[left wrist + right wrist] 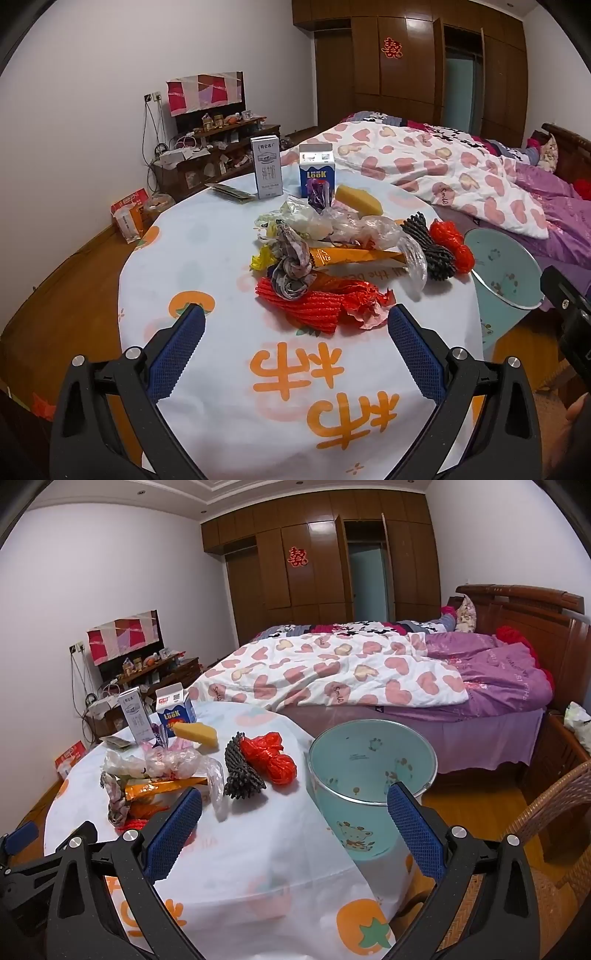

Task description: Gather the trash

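The collecting looks not yet begun: the left gripper (pixel 295 325) and the right gripper (pixel 294 805) both hover over the round table (pixel 207 406) in its white orange-printed cloth, jaws spread wide and holding nothing. The trash, a loose heap of crumpled red ribbed wrapper (pixel 314 306), knotted grey rag (pixel 291 269), orange packet (pixel 354 256) and clear plastic bags (pixel 351 225), lies mid-table. Judging from this, the next move calls for closing on the near red wrapper and carrying it to the pale-blue cartoon-printed bin (pixel 369 775) just beside the table.
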### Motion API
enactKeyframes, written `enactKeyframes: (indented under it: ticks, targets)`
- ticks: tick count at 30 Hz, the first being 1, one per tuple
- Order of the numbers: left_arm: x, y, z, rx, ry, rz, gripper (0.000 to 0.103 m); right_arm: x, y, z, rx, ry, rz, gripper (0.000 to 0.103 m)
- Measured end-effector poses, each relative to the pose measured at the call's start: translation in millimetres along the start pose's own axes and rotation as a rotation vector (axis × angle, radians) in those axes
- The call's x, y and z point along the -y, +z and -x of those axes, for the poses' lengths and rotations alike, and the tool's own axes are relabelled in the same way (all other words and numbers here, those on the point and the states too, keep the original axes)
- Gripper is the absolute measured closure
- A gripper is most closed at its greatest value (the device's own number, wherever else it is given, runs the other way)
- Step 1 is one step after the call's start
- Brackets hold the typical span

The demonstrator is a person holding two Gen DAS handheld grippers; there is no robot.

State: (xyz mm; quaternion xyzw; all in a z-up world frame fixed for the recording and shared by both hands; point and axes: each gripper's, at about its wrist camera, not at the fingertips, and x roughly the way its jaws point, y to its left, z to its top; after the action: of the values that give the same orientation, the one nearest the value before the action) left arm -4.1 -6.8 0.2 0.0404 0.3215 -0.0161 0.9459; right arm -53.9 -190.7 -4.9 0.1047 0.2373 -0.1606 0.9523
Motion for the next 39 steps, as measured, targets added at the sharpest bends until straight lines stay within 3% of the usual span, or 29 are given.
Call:
enactKeyframes:
  ticks: [39]
  targets:
    - [3.1, -2.1, -2.5, -0.007, -0.010, 0.005, 0.006, 0.6, -1.5, -1.8, -0.006, 0.003, -0.007, 0.005]
